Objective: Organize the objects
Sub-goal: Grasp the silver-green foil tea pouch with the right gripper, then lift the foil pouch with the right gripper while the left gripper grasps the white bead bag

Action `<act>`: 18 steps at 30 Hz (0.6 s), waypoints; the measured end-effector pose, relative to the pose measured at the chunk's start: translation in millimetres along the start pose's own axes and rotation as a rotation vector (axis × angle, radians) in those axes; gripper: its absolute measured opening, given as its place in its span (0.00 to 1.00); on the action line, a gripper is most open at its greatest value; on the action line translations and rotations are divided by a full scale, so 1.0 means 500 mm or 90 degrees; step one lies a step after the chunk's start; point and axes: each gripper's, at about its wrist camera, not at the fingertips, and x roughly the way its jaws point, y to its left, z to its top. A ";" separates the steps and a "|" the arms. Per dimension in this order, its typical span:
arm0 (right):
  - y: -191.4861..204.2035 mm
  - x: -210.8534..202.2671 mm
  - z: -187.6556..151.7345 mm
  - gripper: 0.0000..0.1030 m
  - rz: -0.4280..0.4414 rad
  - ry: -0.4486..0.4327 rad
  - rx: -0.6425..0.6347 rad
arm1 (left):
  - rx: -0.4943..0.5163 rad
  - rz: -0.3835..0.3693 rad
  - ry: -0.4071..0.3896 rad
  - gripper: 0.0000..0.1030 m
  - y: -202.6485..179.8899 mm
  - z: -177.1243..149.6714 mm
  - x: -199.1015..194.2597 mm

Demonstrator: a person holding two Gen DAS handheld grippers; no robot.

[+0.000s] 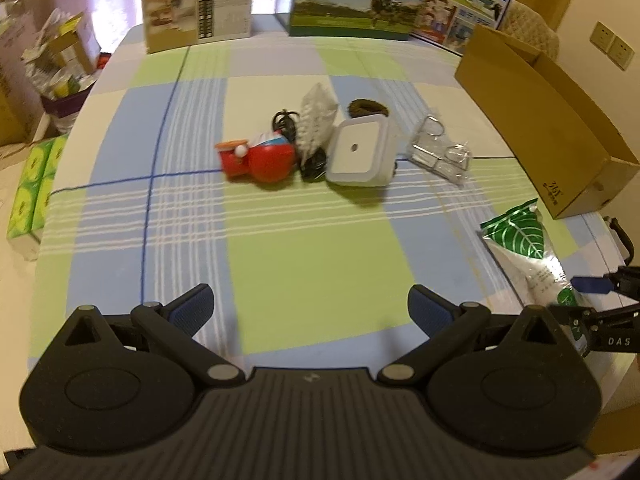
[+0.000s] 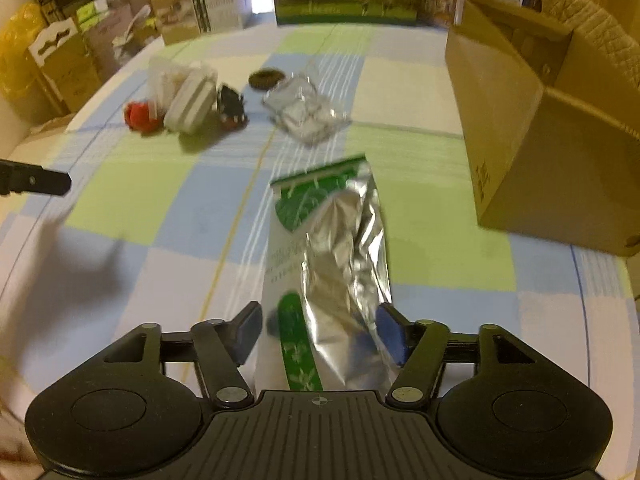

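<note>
A green, white and silver foil bag sticks forward from my right gripper, whose fingers press on its near end from both sides. The left wrist view shows the same bag at the table's right edge, with the right gripper behind it. My left gripper hangs open over the checked cloth with nothing between its fingers. Mid-table lies a cluster: a red toy, a white square box, a white mesh pouch, black cords, a brown ring and a clear plastic packet.
An open cardboard box stands on the table's right side, close to the bag. Milk cartons and a printed box line the far edge. Green tissue packs and clutter sit off the table's left.
</note>
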 end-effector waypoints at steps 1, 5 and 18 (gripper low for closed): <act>0.003 0.001 0.004 0.66 -0.008 -0.004 -0.001 | 0.004 -0.002 -0.001 0.99 -0.003 0.003 0.002; 0.014 0.017 0.011 0.74 -0.030 -0.010 -0.009 | 0.014 -0.009 -0.004 0.99 -0.013 0.016 0.013; -0.041 0.061 0.028 0.51 -0.052 0.004 0.053 | 0.048 -0.018 -0.016 0.95 -0.031 0.073 0.043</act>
